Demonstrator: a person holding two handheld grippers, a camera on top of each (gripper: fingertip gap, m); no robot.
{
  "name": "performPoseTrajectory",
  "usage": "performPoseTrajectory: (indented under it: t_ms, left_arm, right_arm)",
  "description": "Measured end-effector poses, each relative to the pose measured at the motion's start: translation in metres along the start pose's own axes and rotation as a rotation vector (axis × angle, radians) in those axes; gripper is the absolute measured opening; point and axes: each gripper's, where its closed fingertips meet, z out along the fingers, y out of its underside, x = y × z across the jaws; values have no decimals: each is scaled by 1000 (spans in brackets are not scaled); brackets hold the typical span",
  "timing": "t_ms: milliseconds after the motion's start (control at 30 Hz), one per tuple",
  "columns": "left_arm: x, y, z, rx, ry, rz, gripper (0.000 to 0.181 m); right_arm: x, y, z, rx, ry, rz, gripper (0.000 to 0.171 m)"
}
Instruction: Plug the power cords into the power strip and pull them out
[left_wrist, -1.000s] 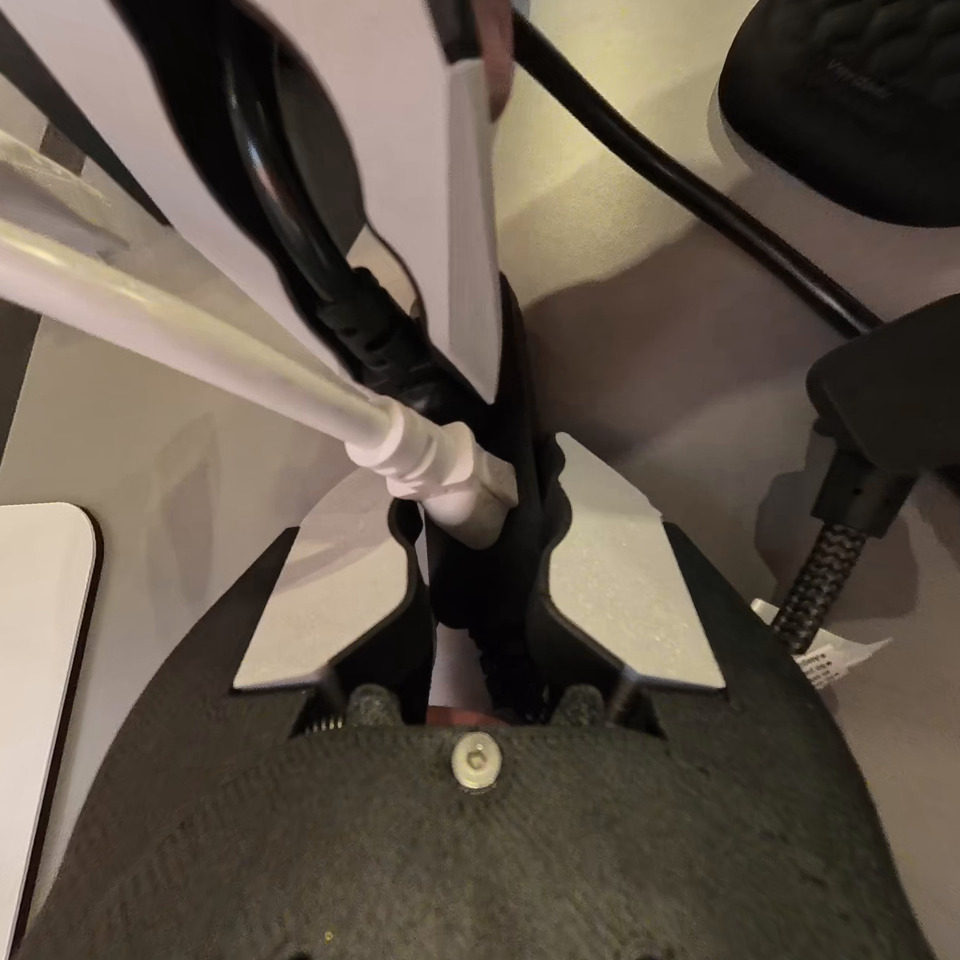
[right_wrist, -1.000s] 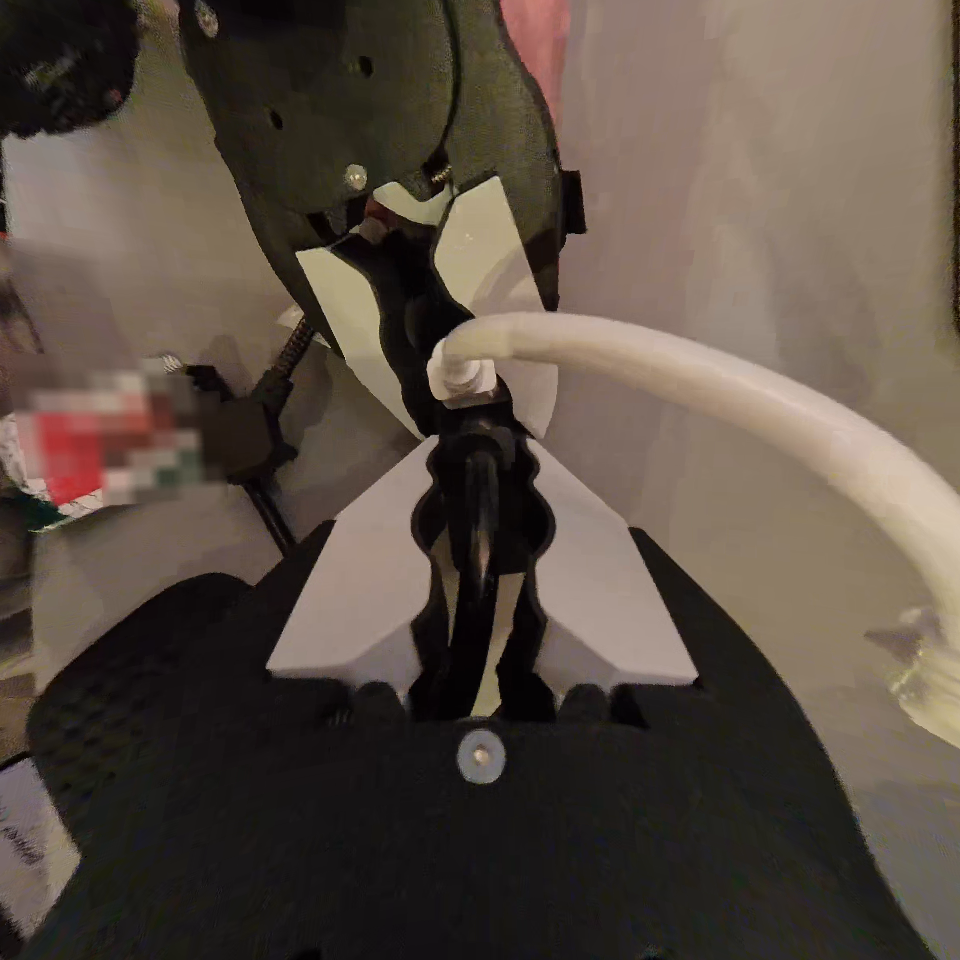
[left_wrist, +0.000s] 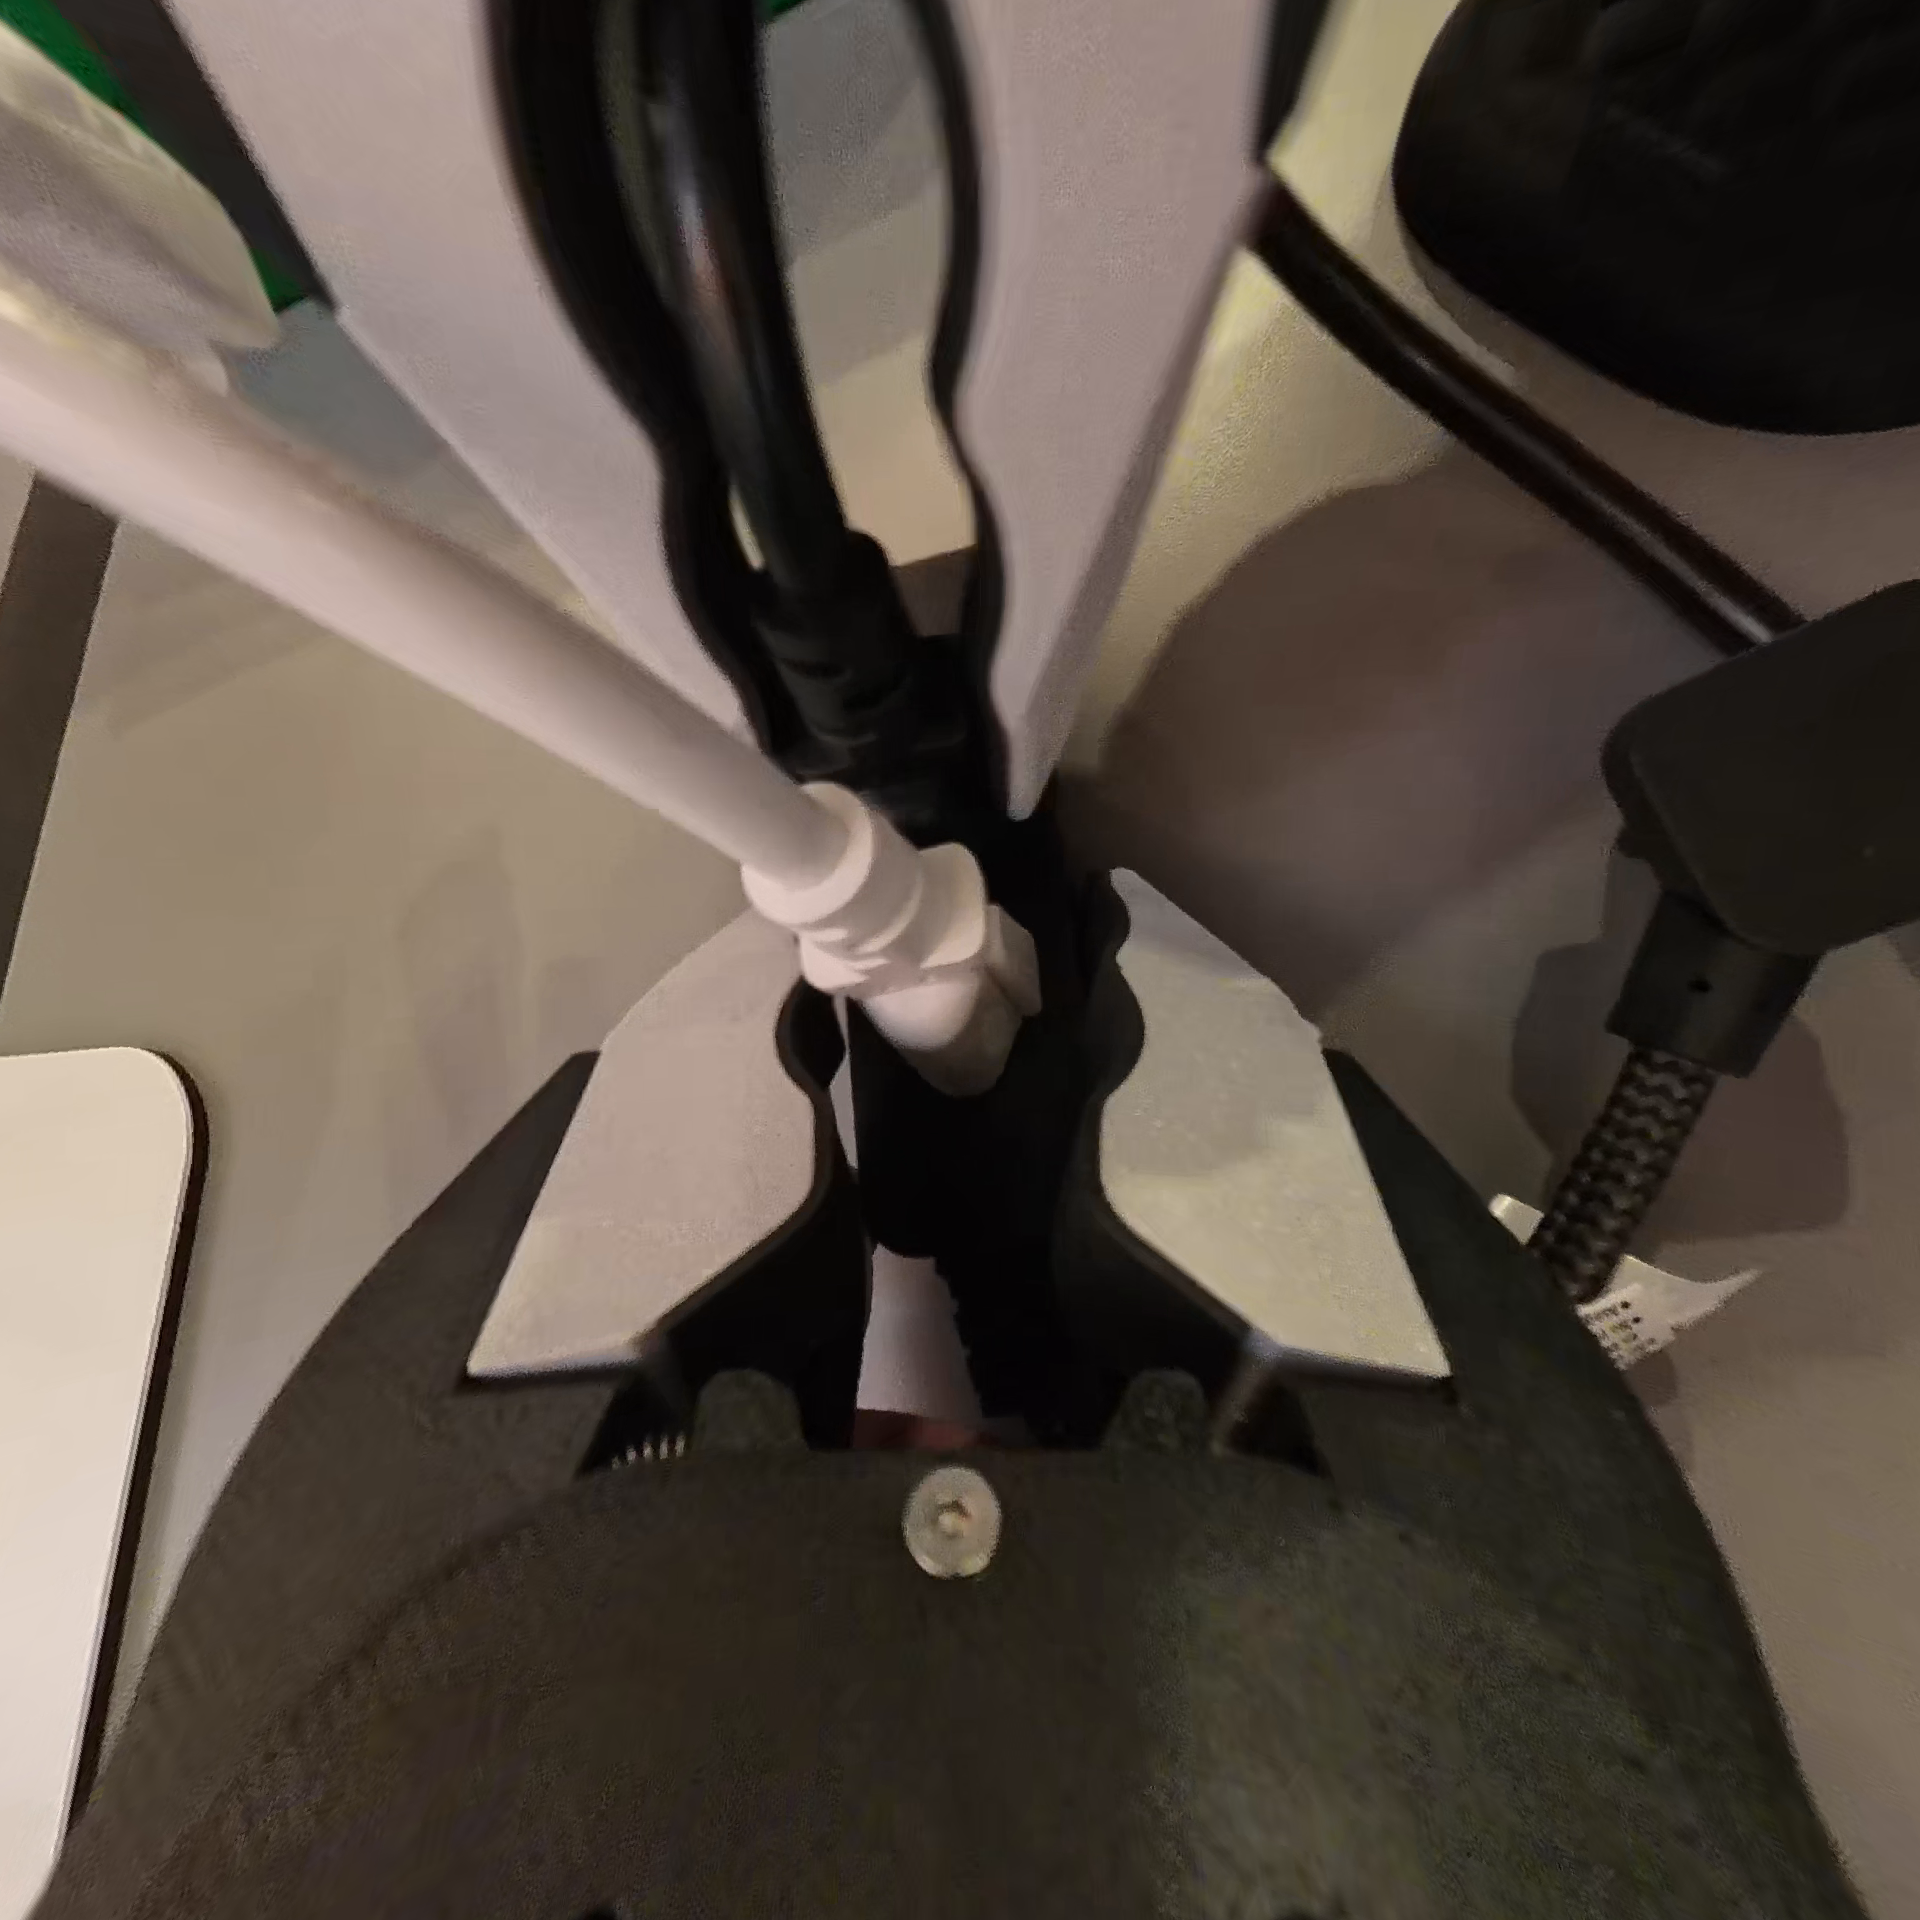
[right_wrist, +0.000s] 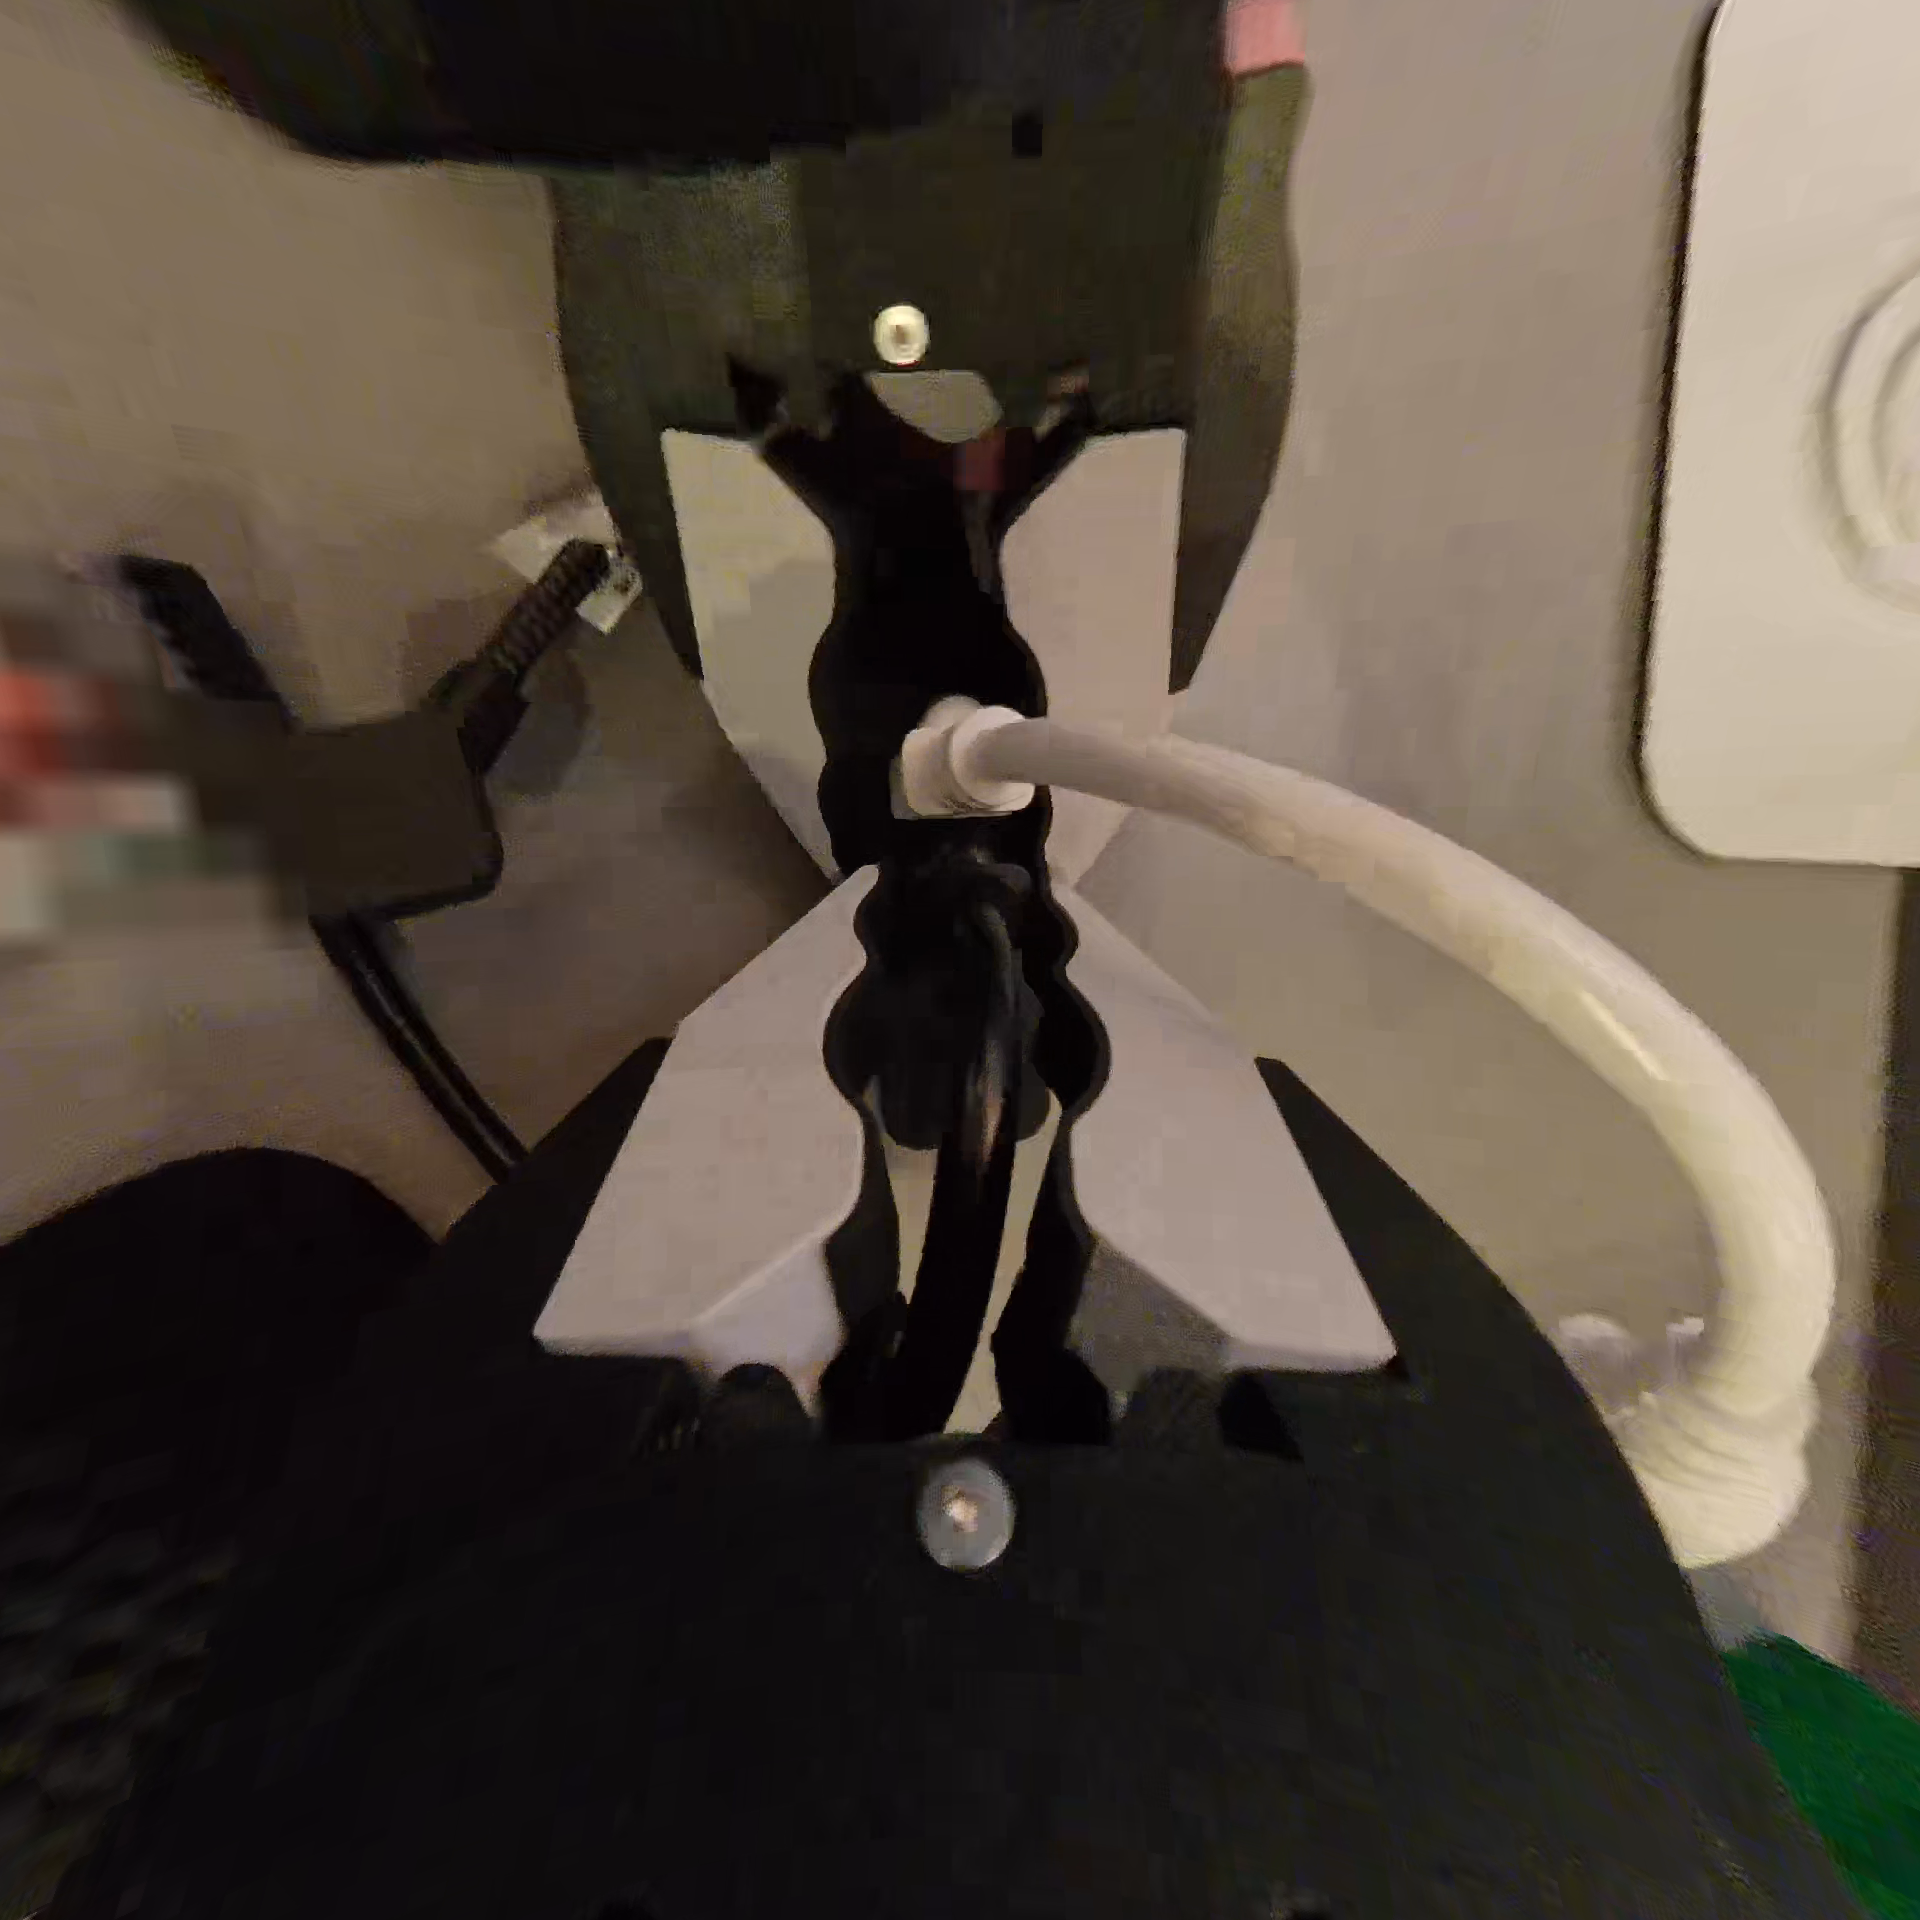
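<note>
The left hand-held gripper (left_wrist: 977, 1039) and the right hand-held gripper (right_wrist: 961, 997) meet tip to tip above the bench (left_wrist: 343, 883). The left is clamped on a black socket piece carrying the white cord (left_wrist: 582, 686); the right is clamped on the black plug (right_wrist: 961, 1039) of a black cord (left_wrist: 769, 488). A white power strip (right_wrist: 1787, 520) lies apart on the bench.

We count two grippers (left_wrist: 966, 1049) (right_wrist: 951, 997), one white cord (right_wrist: 1455, 935), one black cord (left_wrist: 790, 582), one braided cable (left_wrist: 1621, 1153), and one white power strip (right_wrist: 1808, 416).
</note>
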Motion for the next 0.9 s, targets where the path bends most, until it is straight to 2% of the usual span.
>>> performPoseTrajectory:
  t_ms: [100, 167, 233, 400, 500, 567, 633, 700, 733, 900]
  left_arm:
    - [-1, 0, 0, 0, 3, -13, 44]
    - [-2, 0, 0, -1, 1, -25, 45]
    - [-2, 0, 1, -1, 0, -24, 45]
    - [1, -2, 0, 8, -4, 6, 45]
    - [1, -2, 1, 7, -6, 11, 46]
    - [2, -2, 1, 3, -1, 10, 45]
    - [2, -2, 2, 0, 4, 4, 45]
    - [1, -3, 2, 1, 4, -13, 46]
    - [1, -2, 2, 1, 1, -17, 45]
    - [-1, -2, 2, -4, -4, -25, 44]
  right_arm:
    - [5, 0, -1, 75, -254, 291, 22]
    - [8, 1, -1, 85, -310, 324, 22]
    - [6, 0, -2, 60, -215, 222, 21]
    - [-3, 0, -4, -45, 165, -152, 21]
    - [-4, 0, -6, -45, 195, -178, 21]
    - [-4, 0, -5, -3, 44, 5, 21]
    - [2, -2, -7, 74, -198, 284, 21]
    - [8, -1, -7, 114, -343, 410, 22]
    - [8, 0, -7, 103, -318, 364, 21]
    - [0, -15, -28, 3, 77, -87, 21]
